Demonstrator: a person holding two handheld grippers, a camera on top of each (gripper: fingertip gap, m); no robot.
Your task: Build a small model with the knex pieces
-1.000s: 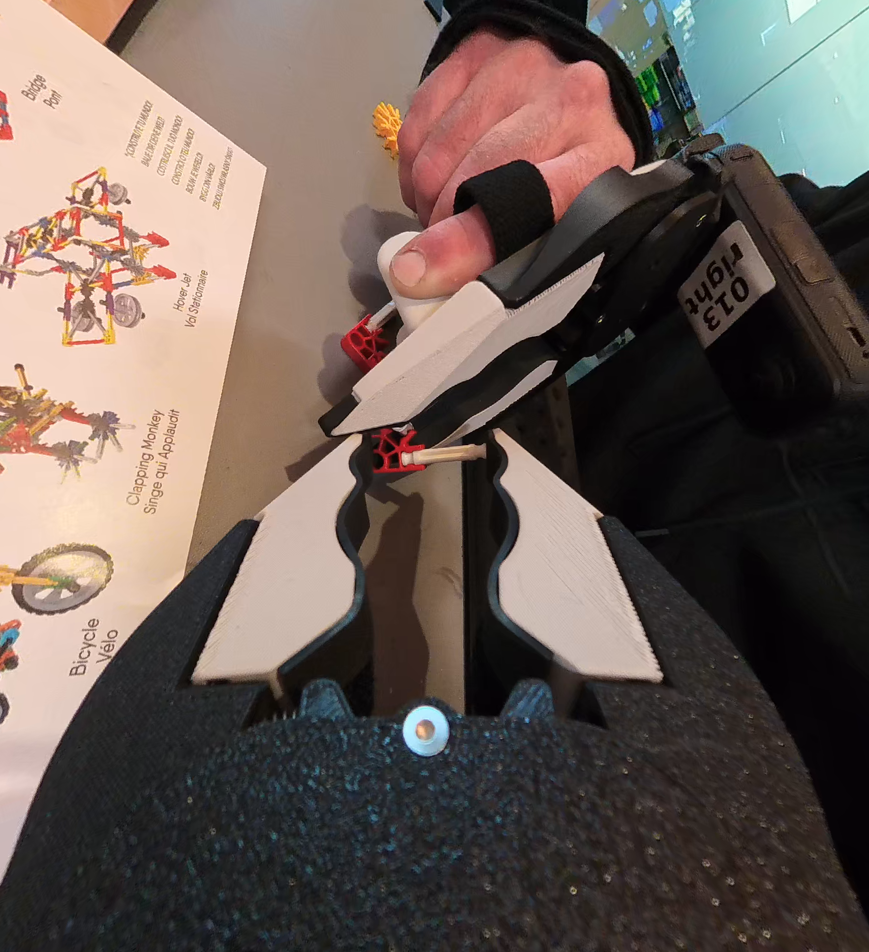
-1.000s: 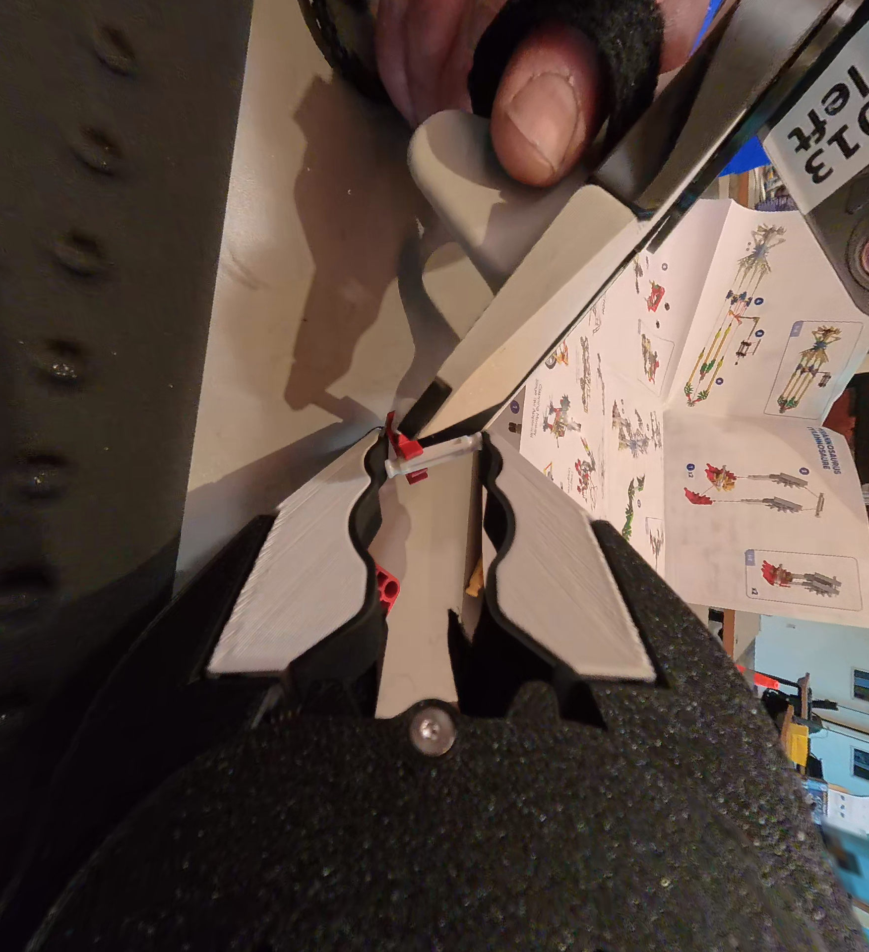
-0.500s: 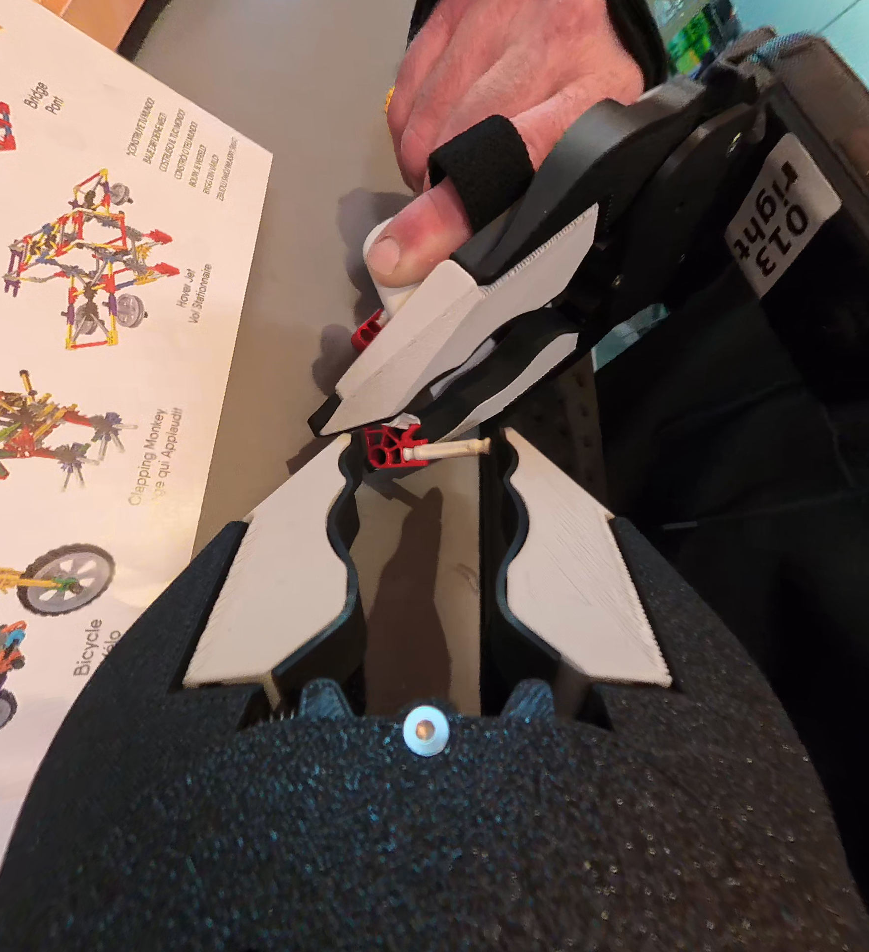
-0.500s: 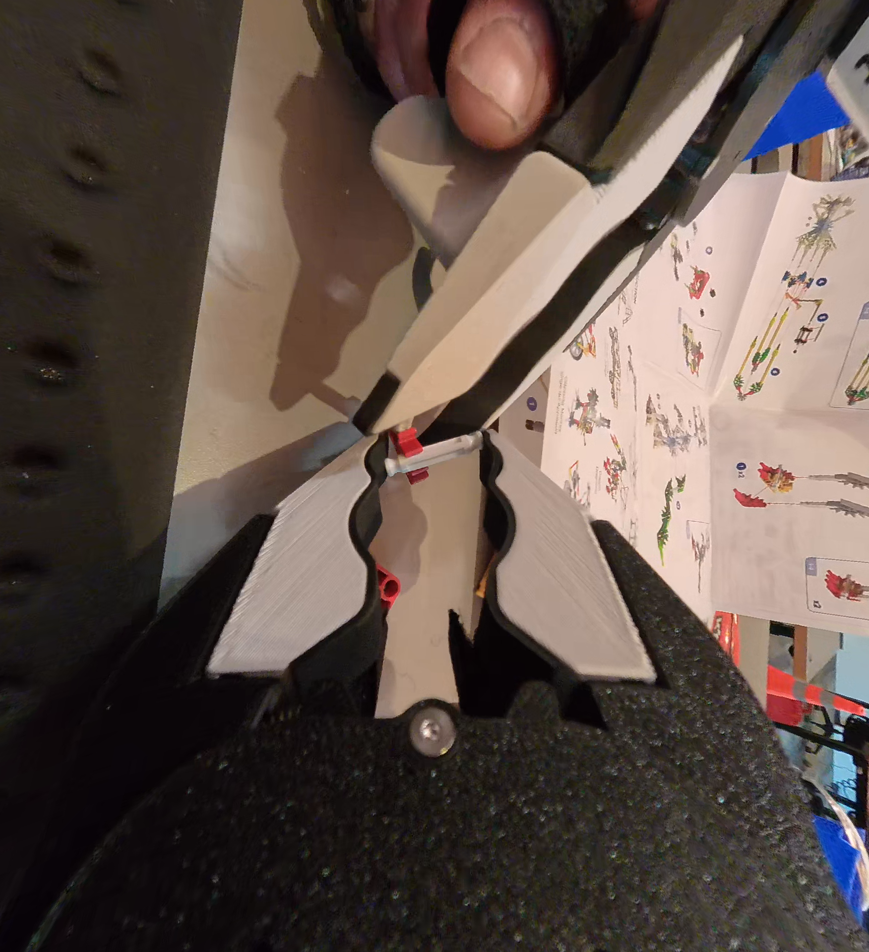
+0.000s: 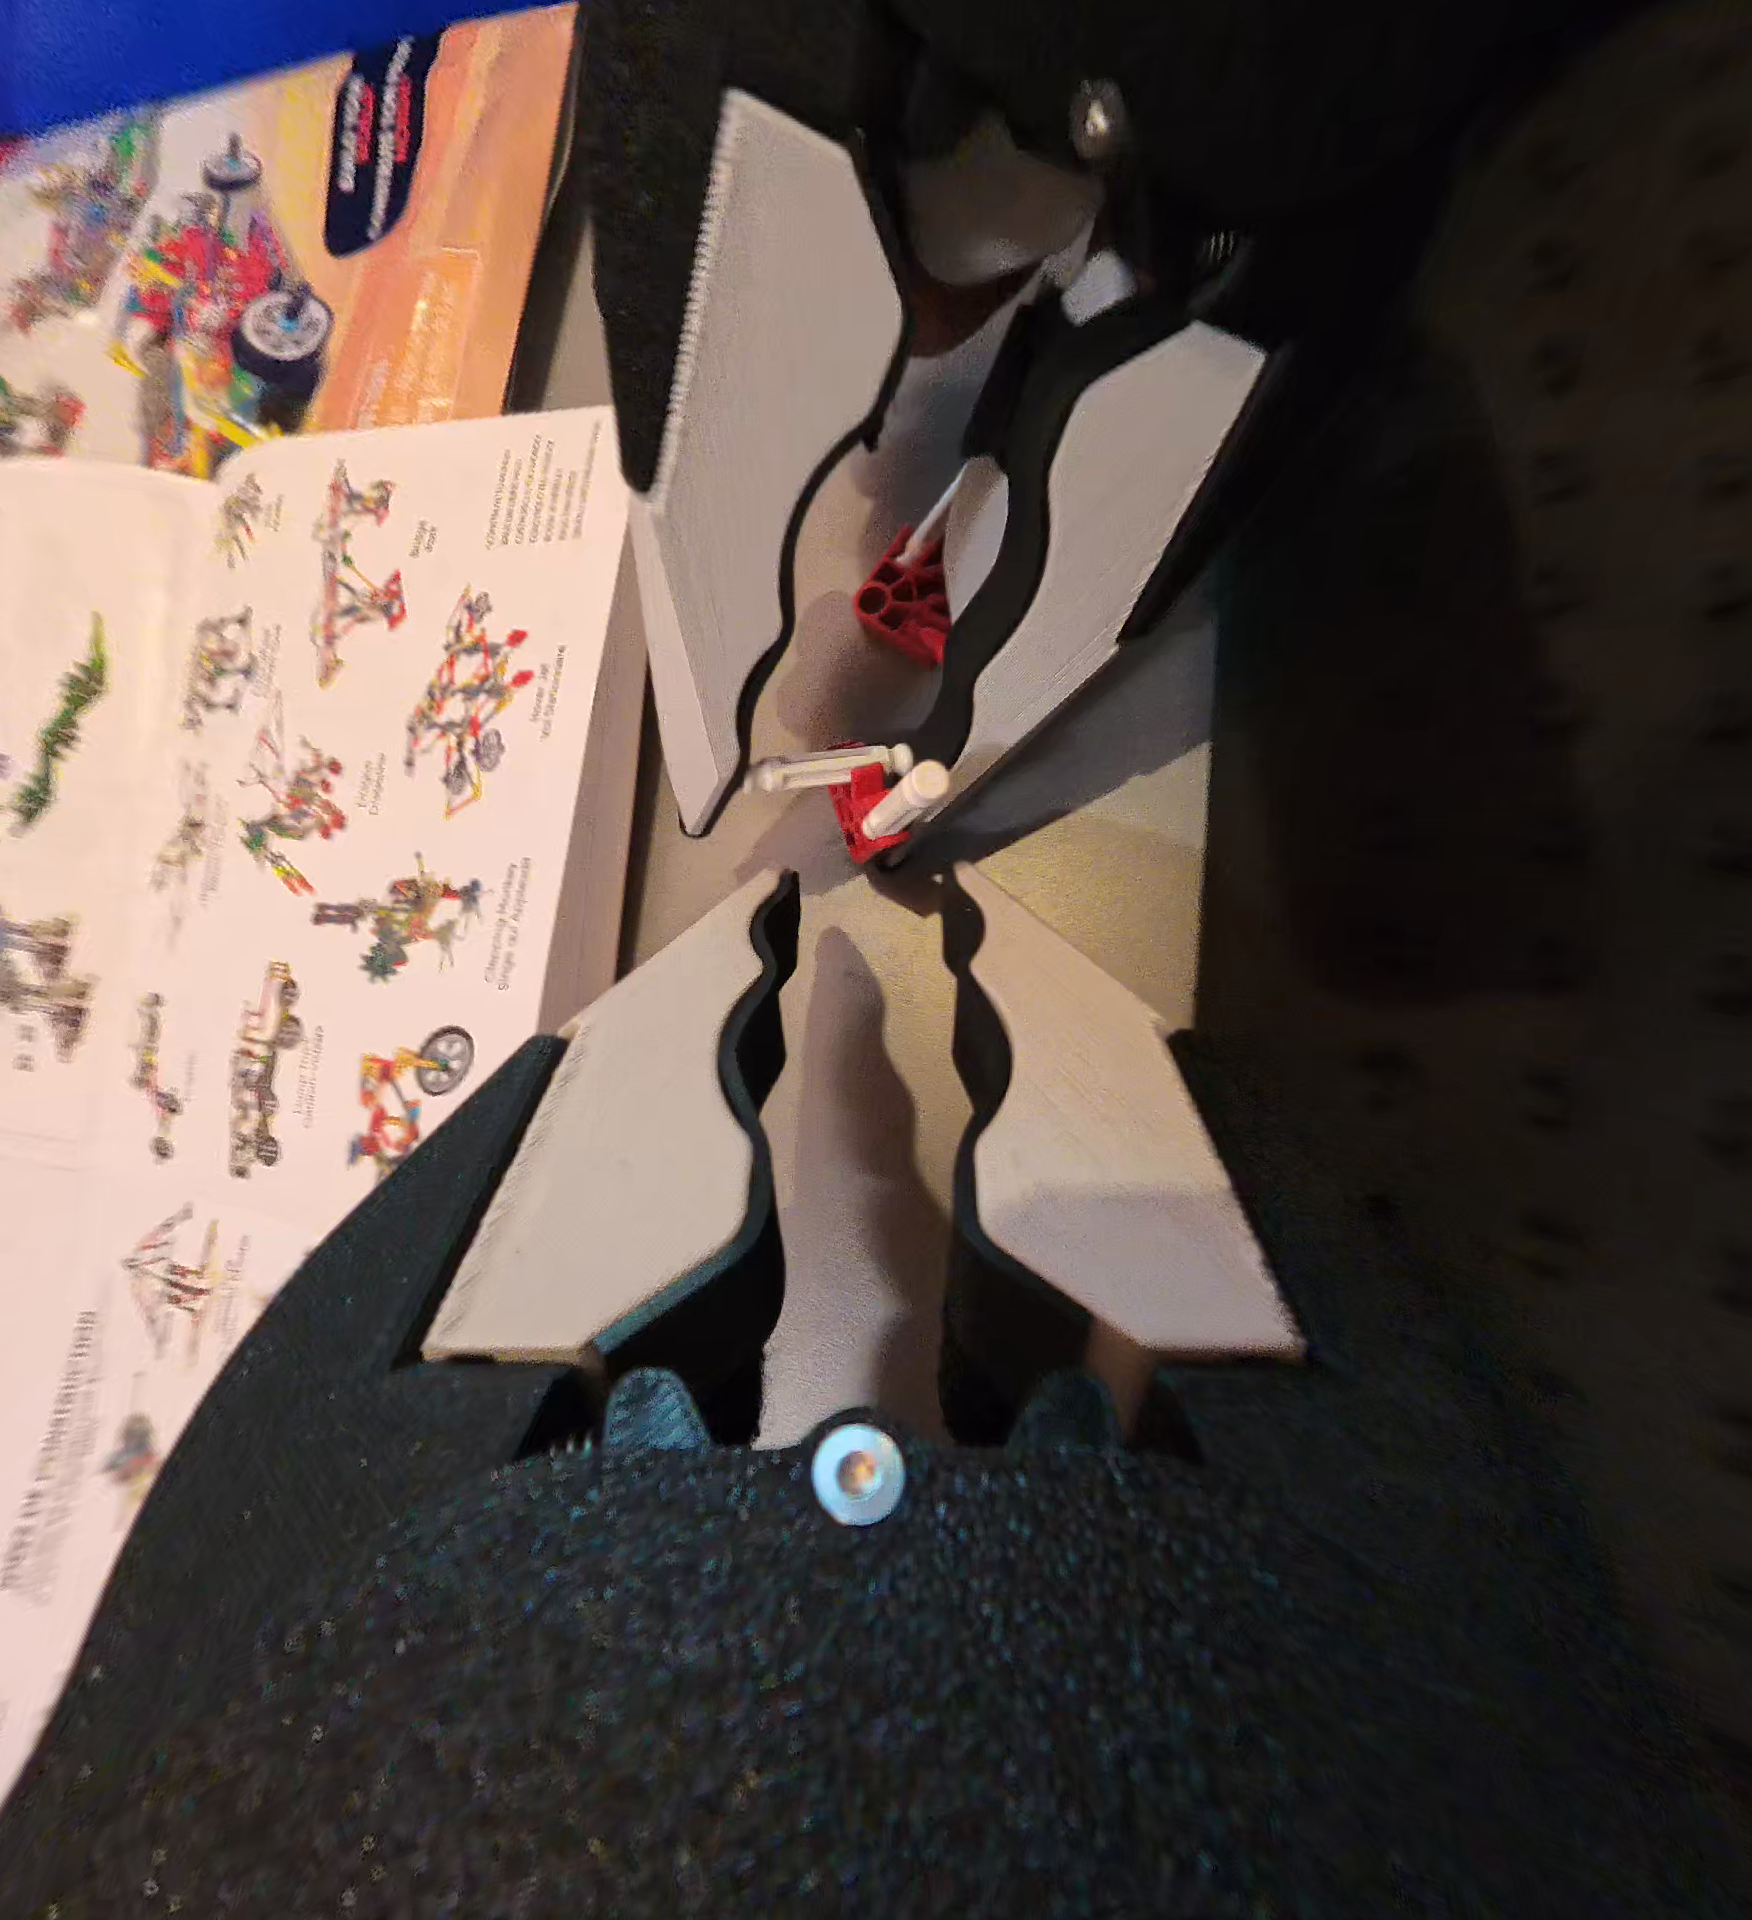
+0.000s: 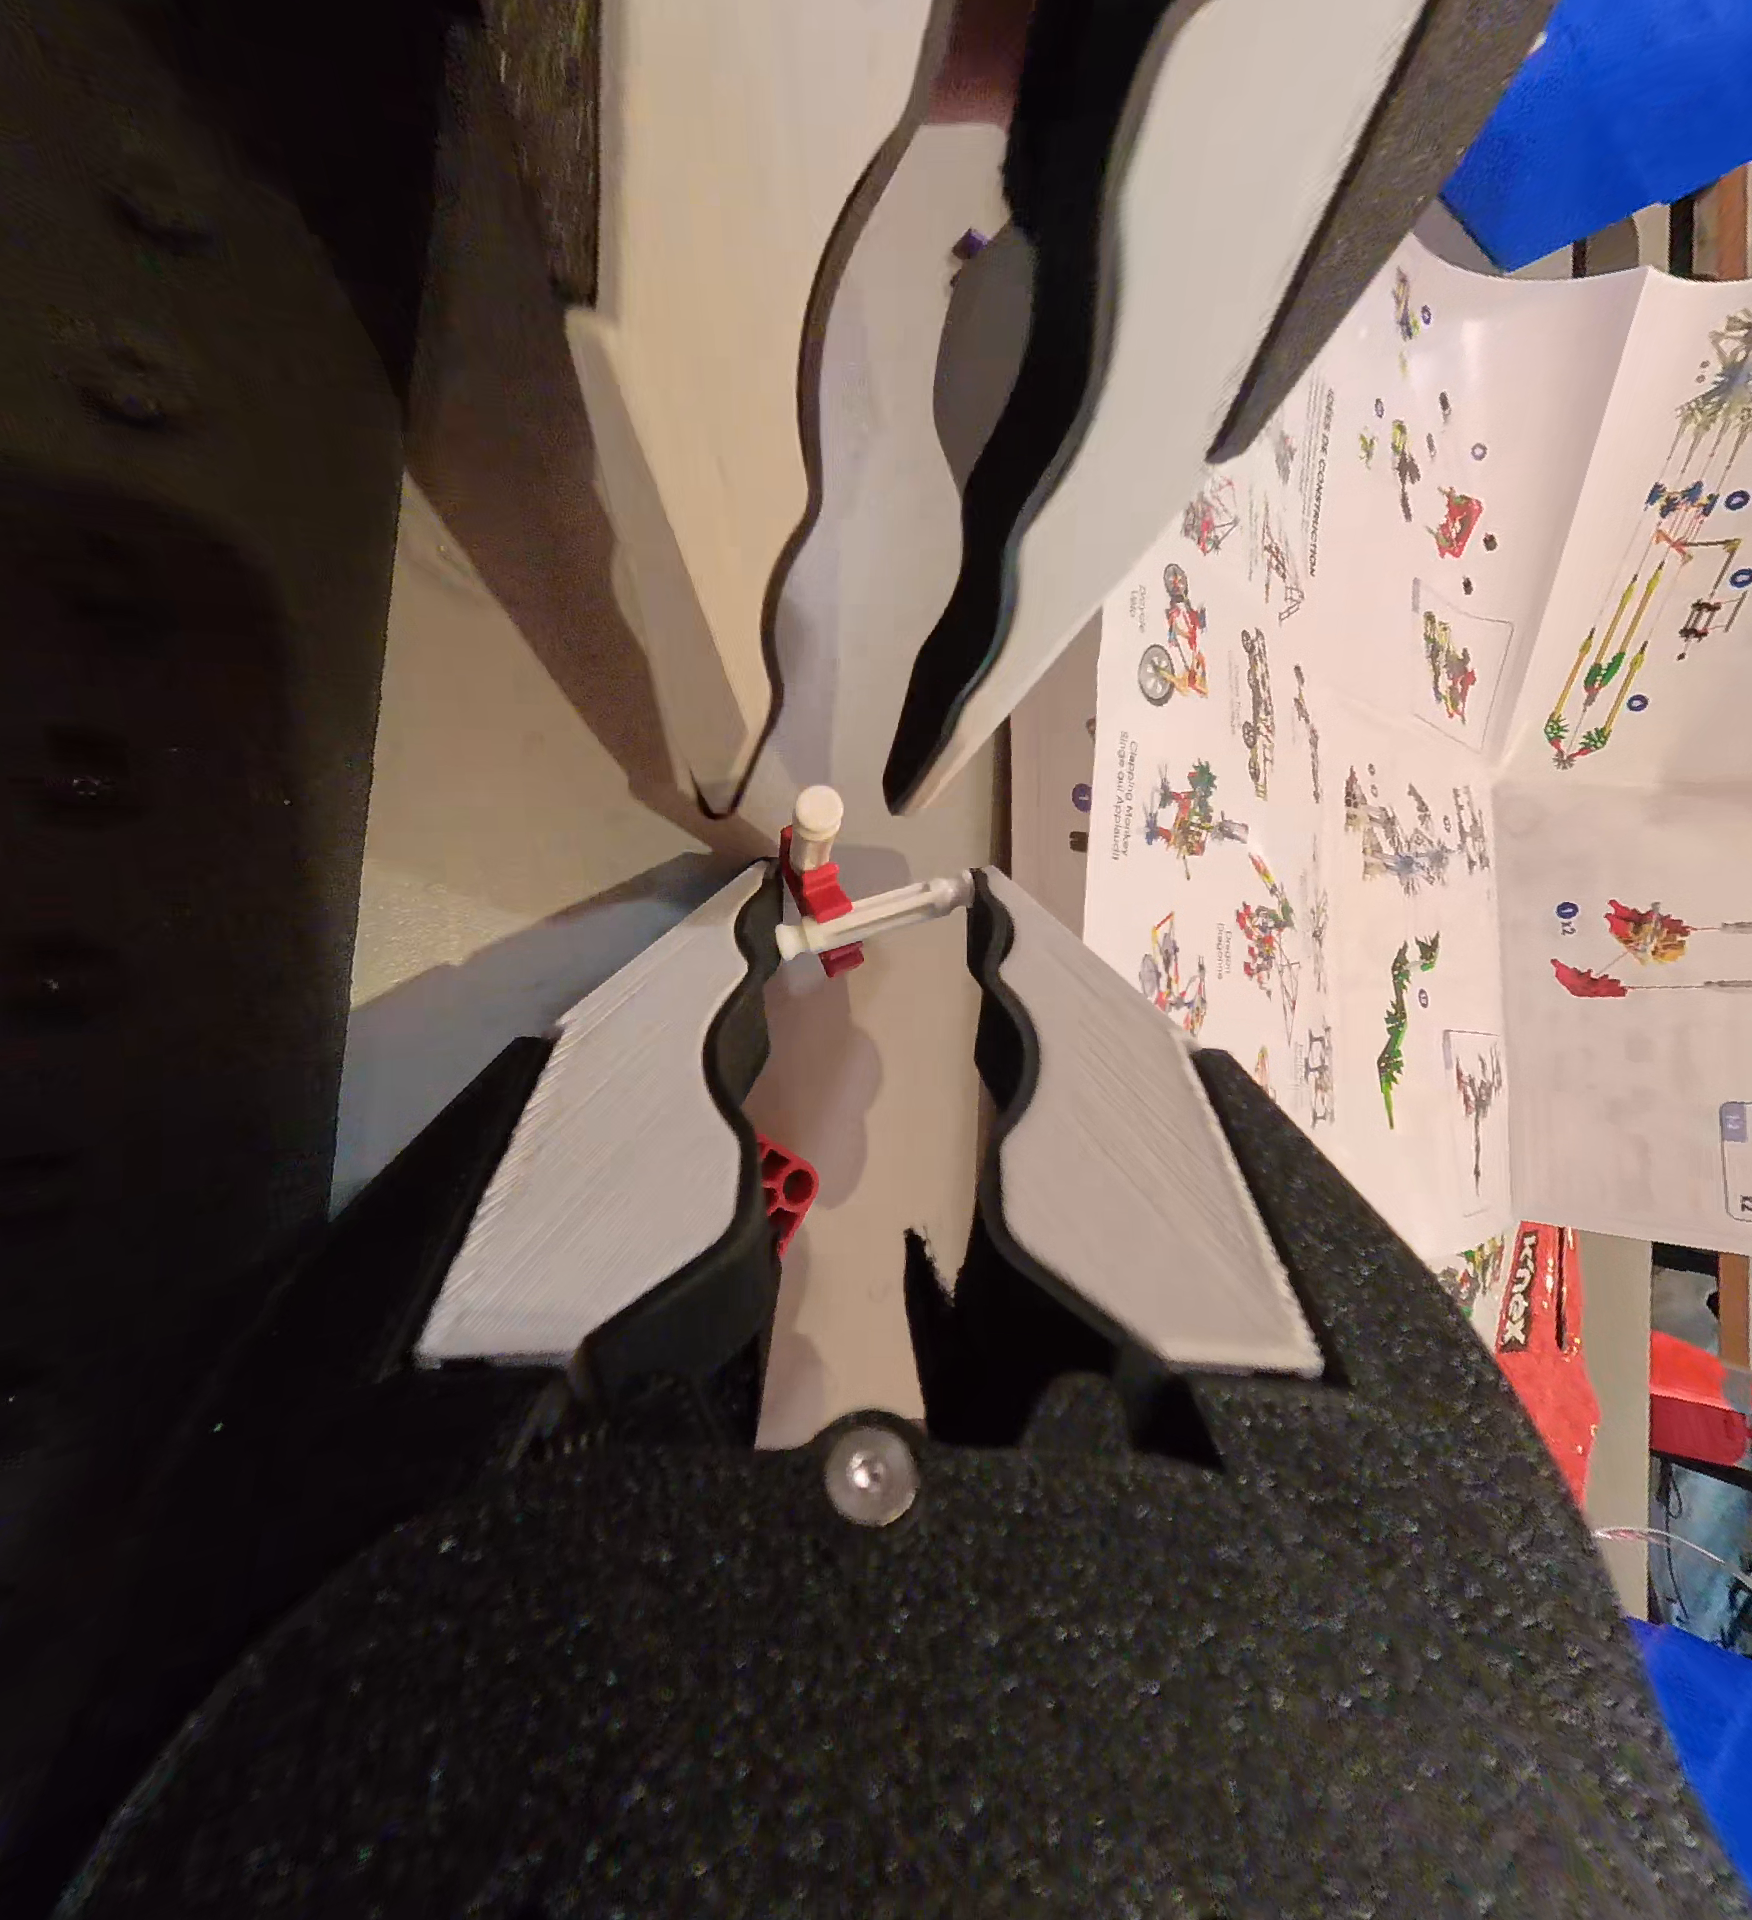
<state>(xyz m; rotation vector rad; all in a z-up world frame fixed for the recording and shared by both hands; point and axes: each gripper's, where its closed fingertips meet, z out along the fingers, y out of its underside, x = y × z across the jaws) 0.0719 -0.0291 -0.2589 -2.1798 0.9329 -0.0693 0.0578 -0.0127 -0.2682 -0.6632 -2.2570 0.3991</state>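
My right gripper [image 6: 870, 885] is shut on a short white rod [image 6: 877, 912] held crosswise between its fingertips. A small red connector [image 6: 822, 914] is clipped on that rod, and a second white rod [image 6: 816, 826] sticks out of it toward the other gripper. My left gripper [image 5: 867, 881] is open and empty, tip to tip with the right gripper [image 5: 799, 836] and just short of the red connector [image 5: 856, 816]. The left gripper also shows in the right wrist view [image 6: 810, 802]. Another red connector [image 5: 903, 613] with a white rod lies on the grey table [image 5: 1111, 914] below the right gripper.
A white instruction sheet [image 5: 228, 831] with coloured model pictures lies beside the grippers and also shows in the right wrist view [image 6: 1371, 831]. A printed toy box [image 5: 228, 260] and something blue [image 5: 124, 62] lie beyond it. A dark perforated board [image 5: 1578, 935] borders the table's other side. Both grippers' tips are close together, under 4 cm apart.
The left gripper has let go of the red connector and rod and drawn back a little. The right gripper now holds the joined piece alone. Both grippers have swung to face each other.
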